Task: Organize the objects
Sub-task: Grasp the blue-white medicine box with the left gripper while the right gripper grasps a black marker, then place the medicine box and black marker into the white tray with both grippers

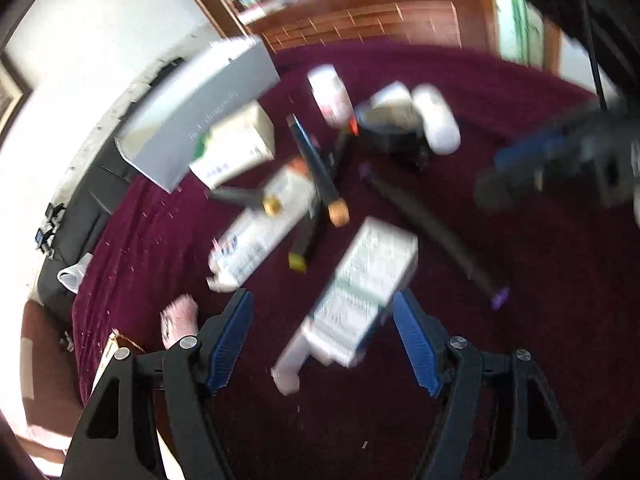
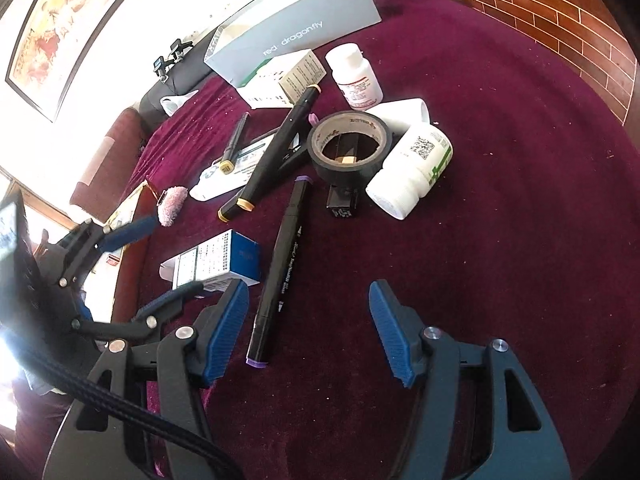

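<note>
The main risk is judged to lie with the left gripper (image 1: 324,344): its view is smeared, and the blue-and-white carton (image 1: 366,288) lies skewed just ahead of and between its spread jaws, its open flap trailing toward the left finger. If the jaws are closed at this angle, the carton could be caught by a corner and twisted or crushed, or pushed into the purple-capped marker (image 2: 278,268) lying just to its right. The left gripper is pitched steeply down over the carton, jaws apart and touching nothing.

The right gripper (image 2: 308,330) is likewise tilted down, jaws apart and empty, with the marker's lower end just beside its left finger. The tape roll (image 2: 350,148), white bottles (image 2: 412,172) and grey box (image 2: 296,28) are seen farther ahead, well clear of both.
</note>
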Available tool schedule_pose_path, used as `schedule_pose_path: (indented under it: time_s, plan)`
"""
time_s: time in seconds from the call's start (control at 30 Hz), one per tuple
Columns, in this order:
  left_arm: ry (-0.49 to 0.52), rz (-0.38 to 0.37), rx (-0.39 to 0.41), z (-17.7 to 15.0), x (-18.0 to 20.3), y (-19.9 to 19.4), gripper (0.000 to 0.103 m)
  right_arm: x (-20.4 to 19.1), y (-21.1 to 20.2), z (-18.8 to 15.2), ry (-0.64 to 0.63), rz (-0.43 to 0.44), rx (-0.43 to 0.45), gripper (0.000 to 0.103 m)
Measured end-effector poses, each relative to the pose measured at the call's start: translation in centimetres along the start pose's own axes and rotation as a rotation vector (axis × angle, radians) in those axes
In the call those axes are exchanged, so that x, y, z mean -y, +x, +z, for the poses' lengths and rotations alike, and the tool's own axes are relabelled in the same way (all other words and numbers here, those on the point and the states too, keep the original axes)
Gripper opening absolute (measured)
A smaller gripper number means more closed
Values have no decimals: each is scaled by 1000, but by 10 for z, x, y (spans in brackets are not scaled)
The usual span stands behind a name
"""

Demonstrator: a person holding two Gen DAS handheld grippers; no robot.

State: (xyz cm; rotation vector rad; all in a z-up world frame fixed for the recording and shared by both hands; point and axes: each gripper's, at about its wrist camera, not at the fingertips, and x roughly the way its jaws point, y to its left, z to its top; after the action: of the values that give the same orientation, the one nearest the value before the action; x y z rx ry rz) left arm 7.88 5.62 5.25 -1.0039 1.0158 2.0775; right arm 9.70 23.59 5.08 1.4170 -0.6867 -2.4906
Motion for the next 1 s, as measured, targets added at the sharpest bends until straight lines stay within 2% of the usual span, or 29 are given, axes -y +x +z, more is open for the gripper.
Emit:
schedule_pose_path:
  time_s: [0.07, 0.1, 0.17, 0.27, 0.33, 0.37, 0.57, 0.63, 0.73, 0.83, 0.87, 0.9, 1.0]
  plan:
    - [56, -15, -76, -8, 5, 18, 66, -2, 2, 1, 0, -3, -3, 62]
    - [72, 2, -69, -8, 6, 20, 69, -4, 4, 1, -1, -2, -4, 62]
    - [45, -14, -53, -3, 5, 20, 69, -6, 7, 1, -6, -4, -10, 62]
    - [-59, -49, -78, 6, 4, 30, 62, -8, 11, 1, 3, -16, -22, 62]
    - [-109, -77, -73, 4, 8, 27, 32, -8, 10, 2, 1, -29, -23, 62]
    - [-143, -72, -83, -1, 9, 23, 29, -8, 9, 2, -3, -38, -22, 62]
    - [-398, -142, 1, -42, -10, -26, 28, -27, 23, 6, -63, -78, -37, 62]
    - [-452, -133, 15, -50, -17, -41, 29, -38, 35, 7, -90, -115, -52, 59]
    - [-508, -96, 34, -65, -23, -59, 29, -56, 55, 9, -141, -243, -44, 54]
    - [-567, -75, 47, -81, -33, -69, 29, -77, 71, 7, -230, -427, -13, 37]
    - [-585, -59, 47, -88, -36, -71, 29, -83, 74, 4, -258, -467, -1, 28]
    - [-603, -46, 49, -94, -40, -76, 29, -87, 75, 2, -274, -466, 4, 14]
    - [-658, -14, 66, -117, -55, -92, 29, -90, 71, -4, -287, -448, -7, 12]
